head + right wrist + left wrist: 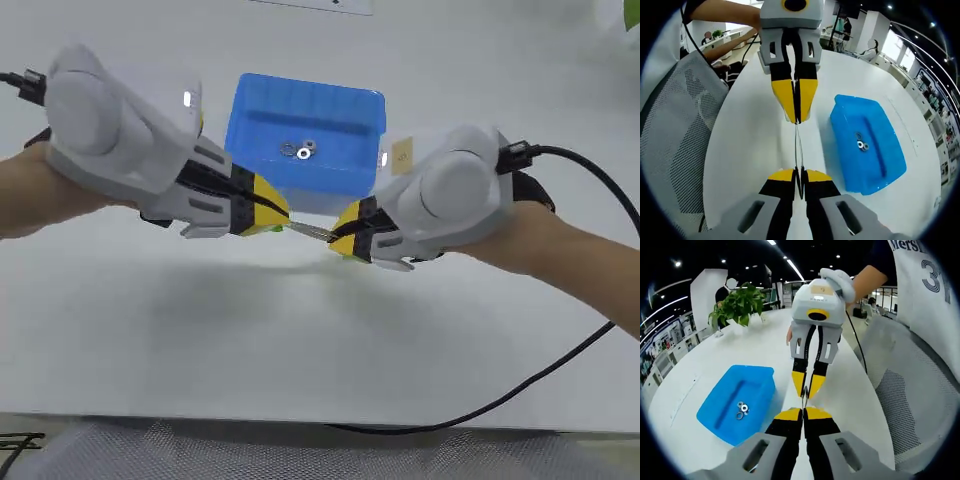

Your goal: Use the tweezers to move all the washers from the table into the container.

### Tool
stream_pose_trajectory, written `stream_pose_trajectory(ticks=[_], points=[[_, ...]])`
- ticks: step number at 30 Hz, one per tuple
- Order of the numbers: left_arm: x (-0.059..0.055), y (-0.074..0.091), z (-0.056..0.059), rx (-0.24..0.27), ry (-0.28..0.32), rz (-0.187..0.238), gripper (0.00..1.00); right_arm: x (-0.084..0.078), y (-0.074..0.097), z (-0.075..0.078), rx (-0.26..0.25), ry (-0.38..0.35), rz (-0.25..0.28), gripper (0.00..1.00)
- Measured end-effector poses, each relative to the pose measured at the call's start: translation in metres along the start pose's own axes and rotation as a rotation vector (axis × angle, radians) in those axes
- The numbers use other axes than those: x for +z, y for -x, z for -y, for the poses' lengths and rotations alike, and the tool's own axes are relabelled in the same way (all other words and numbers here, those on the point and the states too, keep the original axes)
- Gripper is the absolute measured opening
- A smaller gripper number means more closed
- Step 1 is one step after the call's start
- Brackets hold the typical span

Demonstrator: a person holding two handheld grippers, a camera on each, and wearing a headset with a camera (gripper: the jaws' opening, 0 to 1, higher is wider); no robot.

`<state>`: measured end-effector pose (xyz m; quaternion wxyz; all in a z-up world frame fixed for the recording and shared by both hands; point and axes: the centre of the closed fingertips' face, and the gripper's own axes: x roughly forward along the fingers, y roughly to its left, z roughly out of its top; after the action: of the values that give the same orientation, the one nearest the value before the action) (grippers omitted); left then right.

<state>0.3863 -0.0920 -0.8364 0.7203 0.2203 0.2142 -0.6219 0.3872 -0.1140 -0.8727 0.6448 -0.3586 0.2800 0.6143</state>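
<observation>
In the head view, the tweezers [310, 231] are pinched at opposite ends by the left gripper [272, 212] and the right gripper [345, 238]. Washers [300, 150] are held in the container [250, 110], well back from the tabletop's [300, 340] near edge. In the left gripper view, both jaw pairs are seen pressed onto the tweezers [804, 402]. In the right gripper view, the washers [862, 145] are seen mid-container.

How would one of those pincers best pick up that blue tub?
Grip the blue container probably by its near wall, coming down from above, one jaw inside, one outside. It is open-topped with thin upright walls and looks too wide to span; the washers lie mid-floor.
</observation>
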Motion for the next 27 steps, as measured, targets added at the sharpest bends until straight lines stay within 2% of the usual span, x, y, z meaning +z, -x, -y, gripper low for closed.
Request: stream_pose_trajectory(ticks=[4,6,8,10,22,27], points=[[-0.016,-0.007,-0.003,0.011,-0.009,-0.058,0.04,-0.004,-0.002,-0.001,0.014,-0.019,0.005,0.08],[-0.017,-0.01,-0.002,0.007,-0.012,-0.057,0.04,-0.002,-0.003,0.0,0.016,-0.029,0.021,0.08],[-0.018,-0.014,-0.001,0.005,-0.014,-0.06,0.04,-0.005,-0.007,0.002,0.011,-0.017,0.014,0.08],[-0.022,-0.017,-0.002,0.011,-0.039,-0.087,0.04,-0.006,-0.009,0.002,0.019,-0.018,0.011,0.08],[-0.029,-0.02,-0.005,0.012,-0.018,-0.102,0.05,-0.013,-0.011,0.006,0.015,0.017,0.016,0.11],[-0.024,-0.016,-0.007,0.028,-0.008,-0.099,0.05,-0.015,-0.009,0.006,0.016,0.008,0.008,0.15]])
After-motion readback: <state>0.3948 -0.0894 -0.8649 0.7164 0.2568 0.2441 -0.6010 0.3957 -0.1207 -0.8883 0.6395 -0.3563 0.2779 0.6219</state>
